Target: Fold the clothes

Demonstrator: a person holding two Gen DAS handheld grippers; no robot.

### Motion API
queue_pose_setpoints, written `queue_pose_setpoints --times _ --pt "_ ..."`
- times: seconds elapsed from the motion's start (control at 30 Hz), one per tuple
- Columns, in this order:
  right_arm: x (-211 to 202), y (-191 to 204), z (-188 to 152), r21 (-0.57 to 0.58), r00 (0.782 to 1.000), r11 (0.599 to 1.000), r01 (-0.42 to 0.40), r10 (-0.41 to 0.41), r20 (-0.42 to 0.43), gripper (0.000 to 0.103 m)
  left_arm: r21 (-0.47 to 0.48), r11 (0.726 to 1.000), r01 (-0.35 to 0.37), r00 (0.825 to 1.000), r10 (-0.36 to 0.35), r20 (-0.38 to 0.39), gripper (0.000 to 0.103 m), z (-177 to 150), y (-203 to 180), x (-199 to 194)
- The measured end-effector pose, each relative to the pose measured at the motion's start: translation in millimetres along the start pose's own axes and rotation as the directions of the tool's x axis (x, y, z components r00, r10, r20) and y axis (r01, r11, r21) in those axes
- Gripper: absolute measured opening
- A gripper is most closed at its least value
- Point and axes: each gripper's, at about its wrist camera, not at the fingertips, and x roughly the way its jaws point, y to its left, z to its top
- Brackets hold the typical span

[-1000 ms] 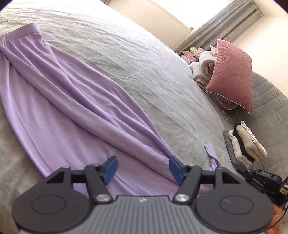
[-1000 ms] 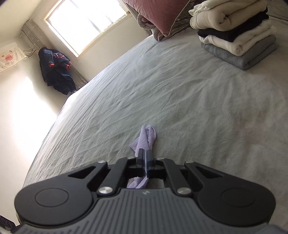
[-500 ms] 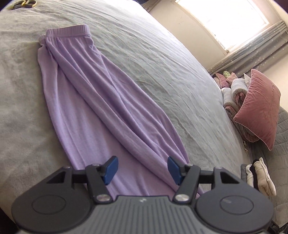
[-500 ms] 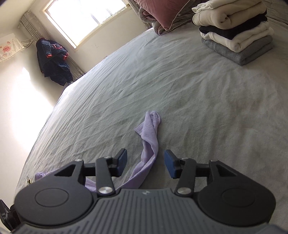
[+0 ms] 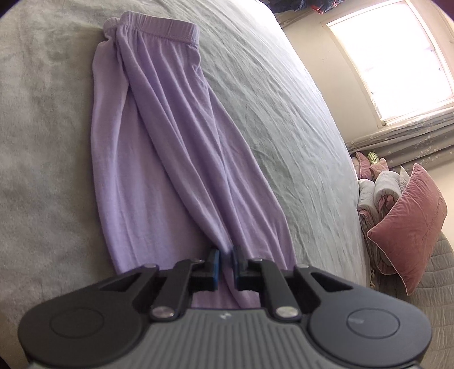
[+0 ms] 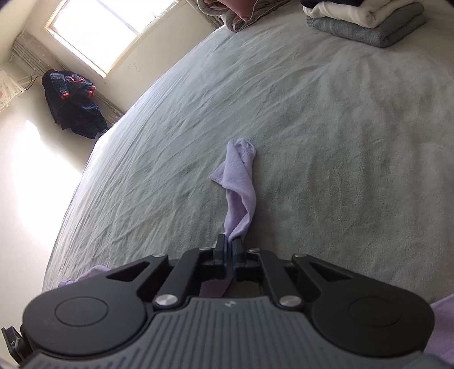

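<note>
I've got both grippers pinched onto the lilac pants [image 5: 176, 159], which lie lengthwise on the grey bed [image 5: 283, 119], waistband [image 5: 159, 27] at the far end of the left view, legs running back toward me. Left gripper [image 5: 225, 259]: jaws nearly together w/ a ridge of fabric bunched up between the blue pads, right where the two legs meet near the hem end; cloth is drawn into a small peak at the tips, so it's a grip, not just resting on top. Rest of the pants is flat but creased, long folds running top to bottom. Right gripper [image 6: 229, 247]: jaws closed on a narrow twisted strip of the same lilac cloth, prob a leg cuff [image 6: 239, 173]; the strip runs out fwd from the tips and its free end lies curled on the bed. More lilac shows under the right gripper body, at lower left and at the far right edge. Elsewhere: pink pillow [image 5: 408, 224] & rolled bedding [image 5: 374, 190] beside it at the head of the bed, a stack of folded clothes [image 6: 366, 20] at top right of the right view, well apart from the pants, window [image 6: 105, 31], dark jacket [image 6: 73, 102] hanging on the wall by the corner
</note>
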Motion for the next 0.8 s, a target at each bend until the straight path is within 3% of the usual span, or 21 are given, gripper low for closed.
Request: queue_pose_setpoints --times 0.2,0.47,0.67,0.8 --pt "-36.1 22.6 13.0 -0.069 0.993 0.997 -0.031 0.039 0.116 0.004 0.02 0.995 0.099 0.995 -0.1 0.031 0.002 4.5 -3.8 -18.7" --pt "-90.6 51.4 20.5 -0.154 0.959 0.986 -0.065 0.104 0.265 0.004 0.06 0.973 0.222 0.974 -0.224 0.036 0.002 11.9 -7.3 -46.9" --pt "-125.8 57.2 -9.1 -0.238 0.939 0.97 -0.053 0.129 0.318 0.003 0.103 0.971 0.216 0.976 -0.218 0.006 0.002 5.4 9.0 -56.2" --pt "-133.5 44.0 -39.5 -0.246 0.951 0.969 -0.033 0.107 0.29 0.003 0.163 0.975 0.154 0.988 -0.155 -0.003 0.002 -2.7 22.3 -56.1"
